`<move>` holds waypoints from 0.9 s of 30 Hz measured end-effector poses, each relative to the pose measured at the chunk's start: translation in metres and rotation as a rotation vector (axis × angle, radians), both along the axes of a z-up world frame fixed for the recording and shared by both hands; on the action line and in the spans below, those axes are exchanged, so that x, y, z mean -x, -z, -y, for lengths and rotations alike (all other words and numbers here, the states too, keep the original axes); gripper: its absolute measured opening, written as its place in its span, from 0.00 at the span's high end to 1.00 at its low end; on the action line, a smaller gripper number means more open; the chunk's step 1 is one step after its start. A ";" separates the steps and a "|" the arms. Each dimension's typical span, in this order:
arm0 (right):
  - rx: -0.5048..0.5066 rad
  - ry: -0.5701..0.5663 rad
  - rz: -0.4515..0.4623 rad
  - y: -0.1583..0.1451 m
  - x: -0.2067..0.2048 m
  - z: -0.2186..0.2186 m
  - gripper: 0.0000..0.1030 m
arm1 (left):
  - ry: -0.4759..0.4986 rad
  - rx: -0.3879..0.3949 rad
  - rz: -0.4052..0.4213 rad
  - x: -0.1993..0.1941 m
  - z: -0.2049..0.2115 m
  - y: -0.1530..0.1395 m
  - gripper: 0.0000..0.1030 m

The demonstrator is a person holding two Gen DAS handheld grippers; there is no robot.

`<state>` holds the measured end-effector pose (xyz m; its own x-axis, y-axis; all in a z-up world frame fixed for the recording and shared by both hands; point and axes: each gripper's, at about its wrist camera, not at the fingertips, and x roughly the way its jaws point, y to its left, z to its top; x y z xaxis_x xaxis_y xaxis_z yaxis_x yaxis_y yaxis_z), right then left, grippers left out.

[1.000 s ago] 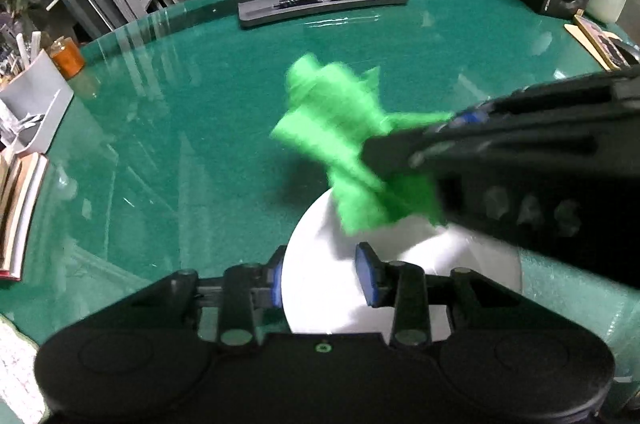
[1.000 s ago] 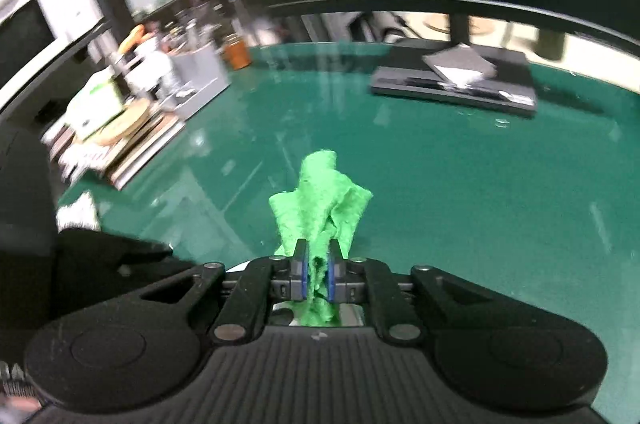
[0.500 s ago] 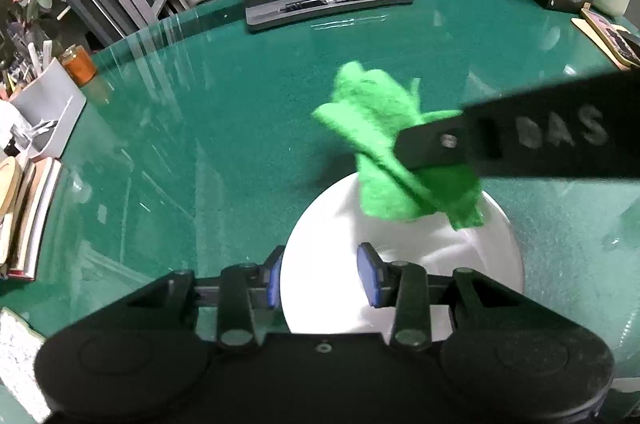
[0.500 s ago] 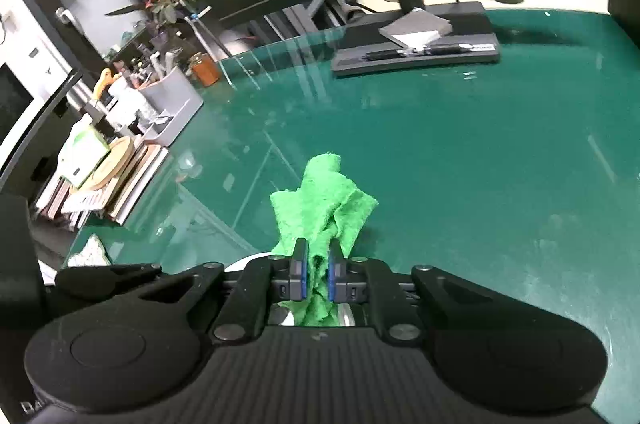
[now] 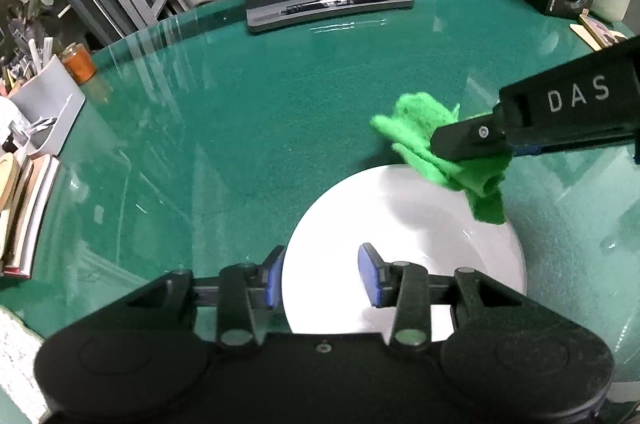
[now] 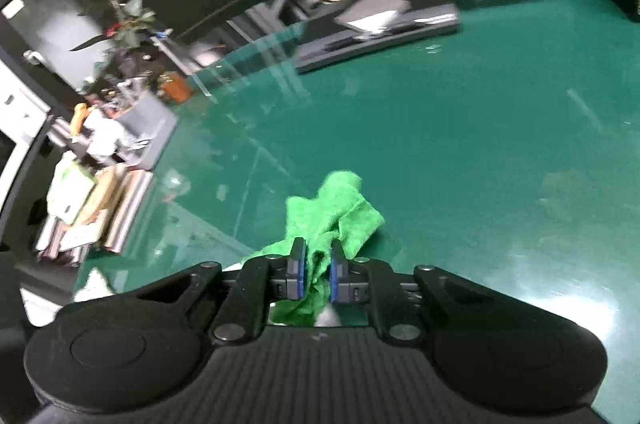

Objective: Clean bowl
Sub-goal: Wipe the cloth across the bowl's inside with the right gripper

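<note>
Right claw (image 6: pixel 316 274) pinches crumpled green cloth (image 5: pixel 436 148) at white ceramic bowl's (image 5: pixel 404 224) upper-right rim; left claw (image 5: pixel 322 276) grips near rim — press cloth down inside, sweep round

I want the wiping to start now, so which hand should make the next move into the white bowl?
Probably the right. The right gripper is shut on the green cloth, hanging over the bowl's far rim. The left gripper straddles the near rim, steadying it.
</note>
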<state>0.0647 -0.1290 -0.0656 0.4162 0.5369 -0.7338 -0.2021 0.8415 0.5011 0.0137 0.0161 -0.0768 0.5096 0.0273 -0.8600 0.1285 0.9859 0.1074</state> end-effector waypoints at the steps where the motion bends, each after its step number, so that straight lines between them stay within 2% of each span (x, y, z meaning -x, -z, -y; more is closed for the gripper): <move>1: -0.014 0.005 -0.006 0.002 -0.001 -0.003 0.89 | 0.001 0.001 0.000 0.000 0.000 0.000 0.63; 8: -0.020 -0.082 0.036 0.002 -0.002 -0.040 0.90 | 0.010 0.002 -0.006 -0.001 0.001 -0.001 0.62; 14: -0.018 -0.015 -0.006 0.003 -0.004 -0.013 0.89 | 0.010 0.002 -0.005 -0.002 0.003 -0.001 0.58; 27: -0.010 -0.015 -0.012 0.005 -0.003 -0.014 0.89 | 0.015 -0.002 -0.007 -0.002 0.003 -0.001 0.58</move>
